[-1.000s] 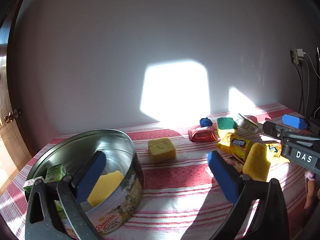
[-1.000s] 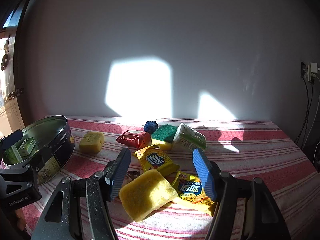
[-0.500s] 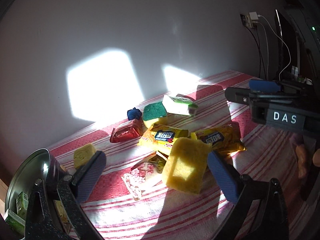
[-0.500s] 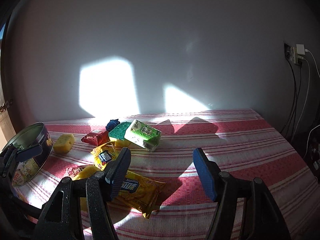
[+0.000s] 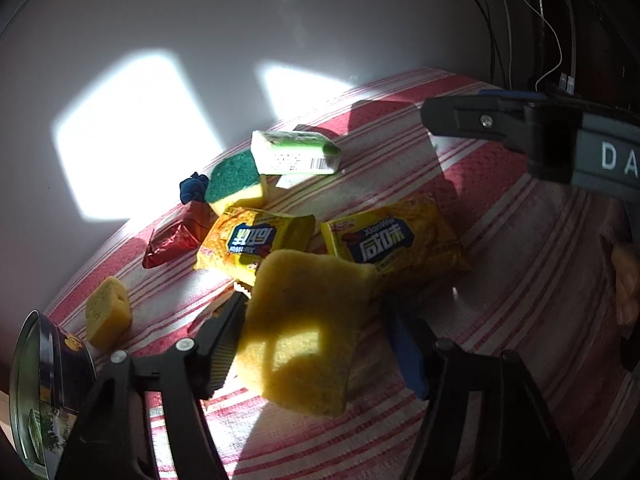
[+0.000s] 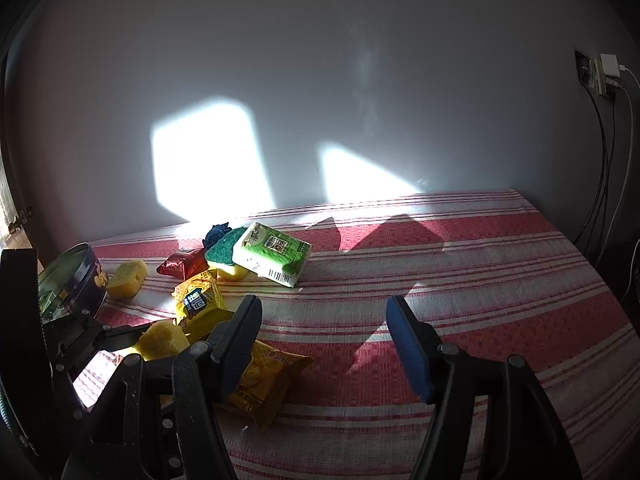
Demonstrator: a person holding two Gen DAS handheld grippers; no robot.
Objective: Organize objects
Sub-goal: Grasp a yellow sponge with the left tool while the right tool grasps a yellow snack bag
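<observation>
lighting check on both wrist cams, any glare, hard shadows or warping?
Left wrist: hard sun patches blow out the wall; the big yellow sponge between the left gripper fingers is half sunlit, half shadowed; fisheye bends the striped tablecloth. Right wrist: same wall glare, pointed shadows across the cloth, right gripper dark against it.

Home room: striped tablecloth, plain wall, wall socket with charger, snacks, sponges.
</observation>
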